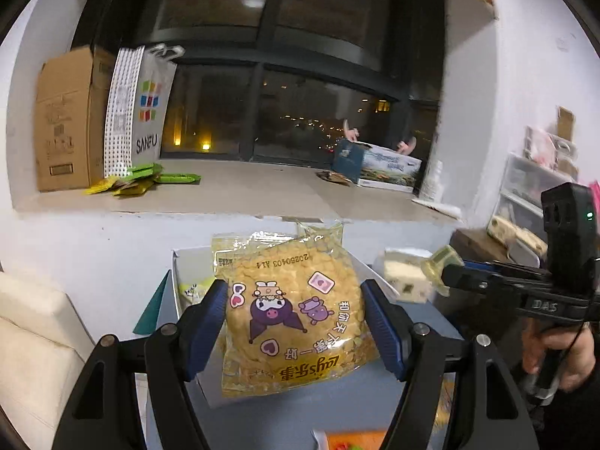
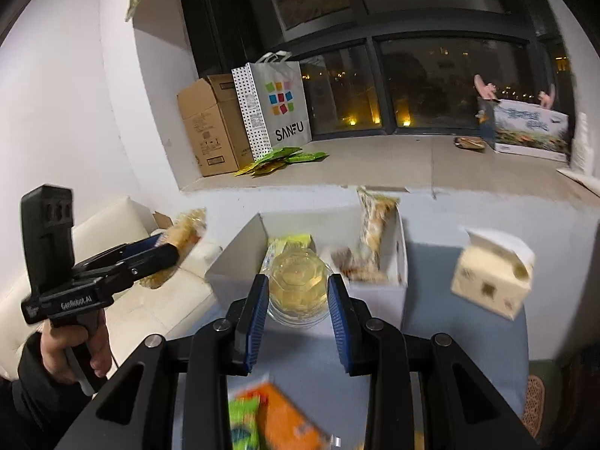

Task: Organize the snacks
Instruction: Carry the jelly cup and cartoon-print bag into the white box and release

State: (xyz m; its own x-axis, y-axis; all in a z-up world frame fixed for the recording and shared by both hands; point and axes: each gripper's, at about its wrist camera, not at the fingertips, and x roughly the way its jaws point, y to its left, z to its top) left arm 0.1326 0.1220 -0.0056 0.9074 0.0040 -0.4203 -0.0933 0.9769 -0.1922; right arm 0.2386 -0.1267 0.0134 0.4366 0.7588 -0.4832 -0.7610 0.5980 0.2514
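**Two snacks lifted, white box waiting**

While clamped in the left tool (image 1: 294, 317), yellow Lay's crisp bag (image 1: 292, 311) held up in the air before the open white box (image 2: 401, 262) on the blue bench (image 2: 468, 322). Further right, clear lidded cup of yellow snacks (image 2: 298, 288) gripped in the right tool (image 2: 298, 311). Probably the carrying step; next, lowering each into the box, then letting go.

A cardboard box (image 2: 210, 127) and SANFU bag (image 2: 279, 108) stand touching on the windowsill (image 2: 375, 161).
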